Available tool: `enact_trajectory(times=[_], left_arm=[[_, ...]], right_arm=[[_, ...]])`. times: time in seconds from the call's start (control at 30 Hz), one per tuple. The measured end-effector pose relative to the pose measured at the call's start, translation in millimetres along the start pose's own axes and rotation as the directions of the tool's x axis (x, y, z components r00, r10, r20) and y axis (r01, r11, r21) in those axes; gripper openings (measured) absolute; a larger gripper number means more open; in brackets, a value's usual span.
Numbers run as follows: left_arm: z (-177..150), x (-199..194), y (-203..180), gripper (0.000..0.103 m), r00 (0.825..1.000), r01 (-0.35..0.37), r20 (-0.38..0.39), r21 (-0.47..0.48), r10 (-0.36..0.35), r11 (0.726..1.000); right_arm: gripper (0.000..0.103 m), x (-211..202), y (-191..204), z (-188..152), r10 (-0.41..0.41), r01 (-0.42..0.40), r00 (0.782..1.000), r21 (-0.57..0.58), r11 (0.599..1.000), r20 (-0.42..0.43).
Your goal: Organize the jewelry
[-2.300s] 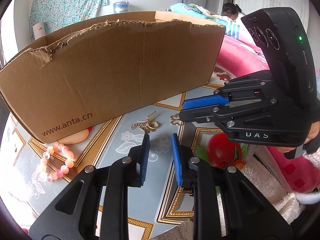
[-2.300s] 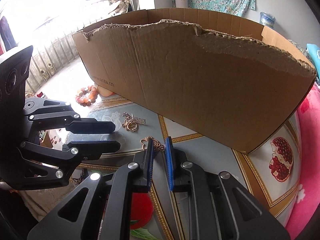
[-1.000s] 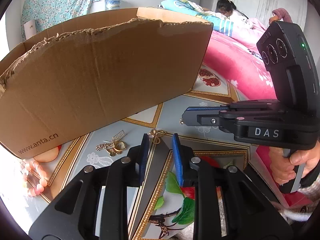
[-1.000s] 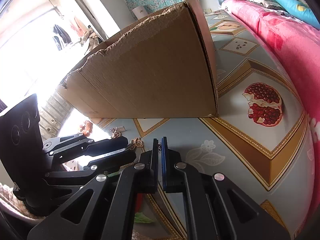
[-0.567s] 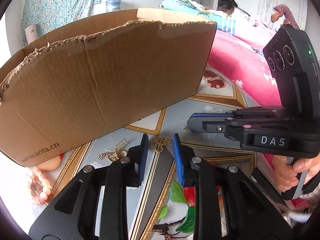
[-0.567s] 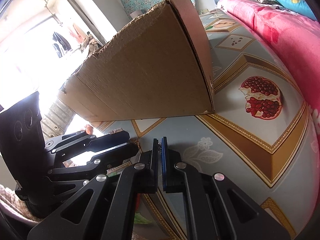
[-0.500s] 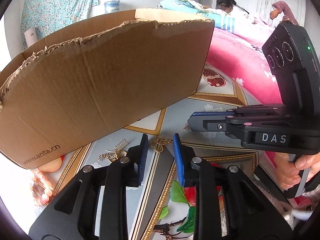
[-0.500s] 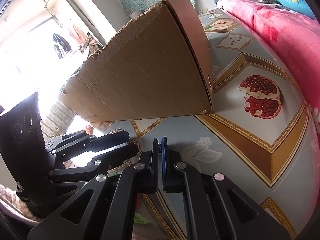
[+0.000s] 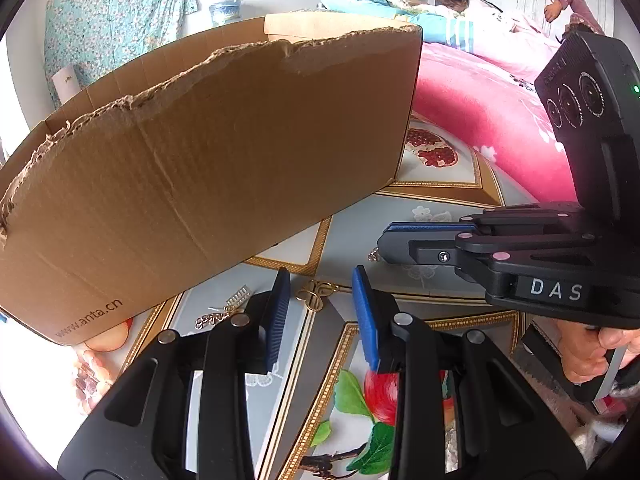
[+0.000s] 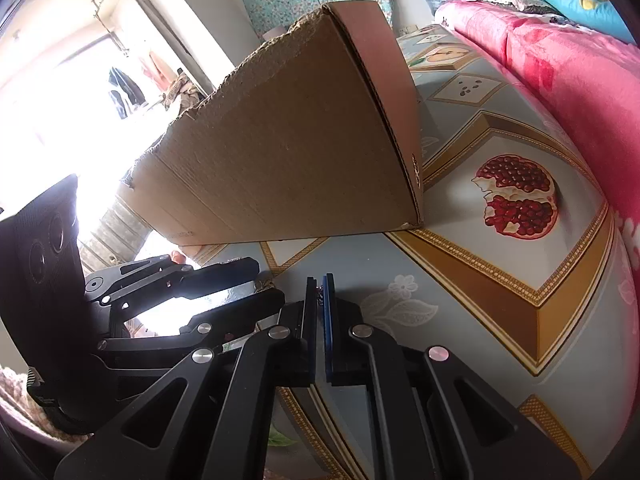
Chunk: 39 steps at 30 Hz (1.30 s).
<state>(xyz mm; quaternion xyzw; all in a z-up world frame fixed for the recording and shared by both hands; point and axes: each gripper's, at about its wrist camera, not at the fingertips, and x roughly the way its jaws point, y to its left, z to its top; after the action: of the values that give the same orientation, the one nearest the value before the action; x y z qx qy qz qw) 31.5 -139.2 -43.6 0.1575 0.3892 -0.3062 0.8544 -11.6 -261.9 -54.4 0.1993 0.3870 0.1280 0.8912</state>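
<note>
Gold wire, bent into a small looped ornament (image 9: 316,293), is seen in the left wrist view lying flat on the patterned tablecloth (image 9: 432,208) just ahead of the left gripper (image 9: 320,304) and between its fingertips. It is judged light, thin and easily bent — best pinched across its loops rather than scraped along the cloth. The jaws are opening and stand partly apart; nothing is pressed by the blue pads (image 9: 278,312). More gold pieces (image 9: 224,312) lie beyond the left finger, beside the cardboard box (image 9: 208,168).

Seen from the right wrist view, the right gripper (image 10: 320,292) is closed tight — a fine chain link (image 10: 320,290) appears clamped at its tips, though it is too small to name surely.
</note>
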Motion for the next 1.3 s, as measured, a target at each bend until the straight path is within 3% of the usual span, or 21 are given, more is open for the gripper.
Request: enact_trajectory(times=[0.3, 0.43, 0.87, 1.13, 1.3], left_arm=[[9, 4, 1, 0.029, 0.998, -0.016, -0.054, -0.026, 0.014, 1.000], [10, 5, -2, 0.019, 0.998, -0.024, -0.057, -0.012, 0.024, 1.000], [2, -3, 1, 0.018, 1.000, -0.001, -0.029, -0.001, 0.001, 1.000], [-1, -50, 7, 0.018, 0.994, 0.071, 0.083, 0.004, -0.072, 0.997], [10, -102, 18, 0.019, 0.968, 0.126, 0.221, 0.000, -0.123, 0.992]], right_arm=[[0.003, -1, -1, -1, 0.001, -0.001, 1.000, 0.005, 1.000, 0.014], [0.003, -2, -1, -2, 0.002, -0.002, 1.000, 0.008, 1.000, 0.026], [0.003, -10, -1, 3, 0.007, -0.007, 0.998, 0.011, 1.000, 0.066], [0.003, -37, 23, 10, 0.002, 0.002, 0.994, -0.038, 0.999, 0.106], [0.003, -69, 50, 30, 0.017, 0.001, 0.984, -0.107, 0.994, 0.175]])
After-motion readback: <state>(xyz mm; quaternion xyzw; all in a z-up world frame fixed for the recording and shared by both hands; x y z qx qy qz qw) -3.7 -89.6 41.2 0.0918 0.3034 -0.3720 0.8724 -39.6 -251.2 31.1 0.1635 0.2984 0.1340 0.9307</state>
